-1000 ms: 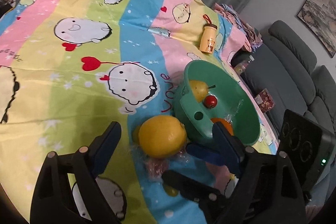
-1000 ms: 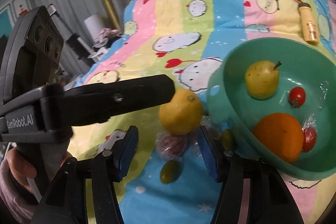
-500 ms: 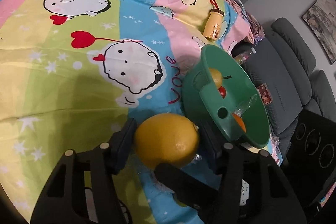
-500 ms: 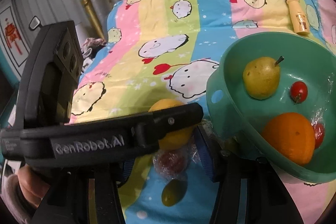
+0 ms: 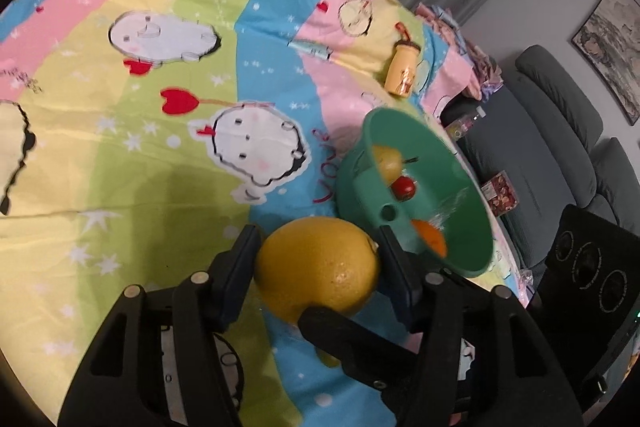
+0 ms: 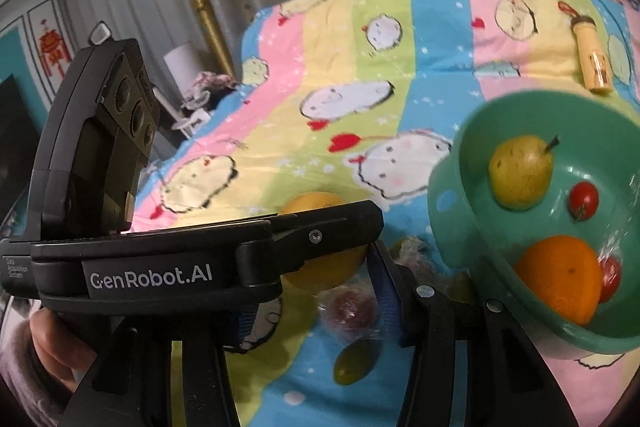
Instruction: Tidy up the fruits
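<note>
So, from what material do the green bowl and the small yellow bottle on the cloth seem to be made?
The green bowl looks like molded plastic: a uniform teal colour, a smooth, slightly glossy wall and a round hole in its handle tab. The small yellow bottle also looks like plastic, matte pale yellow with a brown cap and a red loop; it is too small to be sure.

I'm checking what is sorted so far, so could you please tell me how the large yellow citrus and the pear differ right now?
The yellow citrus sits between the left gripper fingers, outside the green bowl; the pear lies inside it. The yellow citrus is round with pebbled skin and no stem; the pear tapers, carries a dark stem and shows small spots. The yellow citrus looks the larger. Both are yellowish whole fruits.
</note>
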A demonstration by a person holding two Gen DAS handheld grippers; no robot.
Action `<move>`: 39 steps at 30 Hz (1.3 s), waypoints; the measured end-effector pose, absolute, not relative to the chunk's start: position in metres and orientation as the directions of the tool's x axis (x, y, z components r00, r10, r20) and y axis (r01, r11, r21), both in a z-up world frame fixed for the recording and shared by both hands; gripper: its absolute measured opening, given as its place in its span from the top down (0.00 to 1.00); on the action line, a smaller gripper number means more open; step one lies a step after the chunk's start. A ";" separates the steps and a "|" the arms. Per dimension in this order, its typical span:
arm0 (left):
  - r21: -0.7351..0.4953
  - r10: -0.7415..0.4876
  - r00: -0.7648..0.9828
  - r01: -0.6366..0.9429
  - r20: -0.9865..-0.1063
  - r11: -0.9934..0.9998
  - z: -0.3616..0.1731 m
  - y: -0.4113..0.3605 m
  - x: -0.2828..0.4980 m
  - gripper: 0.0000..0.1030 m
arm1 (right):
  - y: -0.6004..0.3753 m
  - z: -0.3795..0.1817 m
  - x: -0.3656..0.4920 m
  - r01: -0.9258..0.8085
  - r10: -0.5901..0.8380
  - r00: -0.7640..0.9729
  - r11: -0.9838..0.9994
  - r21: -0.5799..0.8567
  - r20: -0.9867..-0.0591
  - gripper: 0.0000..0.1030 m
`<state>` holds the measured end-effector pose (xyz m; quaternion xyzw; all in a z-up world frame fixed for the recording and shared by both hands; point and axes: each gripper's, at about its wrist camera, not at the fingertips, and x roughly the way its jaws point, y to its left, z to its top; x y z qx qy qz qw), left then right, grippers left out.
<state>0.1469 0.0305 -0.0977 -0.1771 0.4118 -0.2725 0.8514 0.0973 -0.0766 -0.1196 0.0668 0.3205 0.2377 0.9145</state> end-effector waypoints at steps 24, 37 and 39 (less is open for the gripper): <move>-0.373 -0.588 0.561 0.458 -0.583 0.807 -0.020 -0.047 0.110 0.43 | -0.146 -0.058 0.050 -0.414 0.516 0.755 0.853 0.317 -0.404 0.50; -0.338 -0.587 0.497 0.505 -0.639 0.794 -0.033 -0.111 0.129 0.43 | -0.210 -0.075 0.059 -0.350 0.502 0.769 0.848 0.397 -0.395 0.50; -0.336 -0.587 0.488 0.509 -0.647 0.793 -0.037 -0.117 0.132 0.43 | -0.216 -0.078 0.061 -0.341 0.499 0.769 0.848 0.405 -0.399 0.50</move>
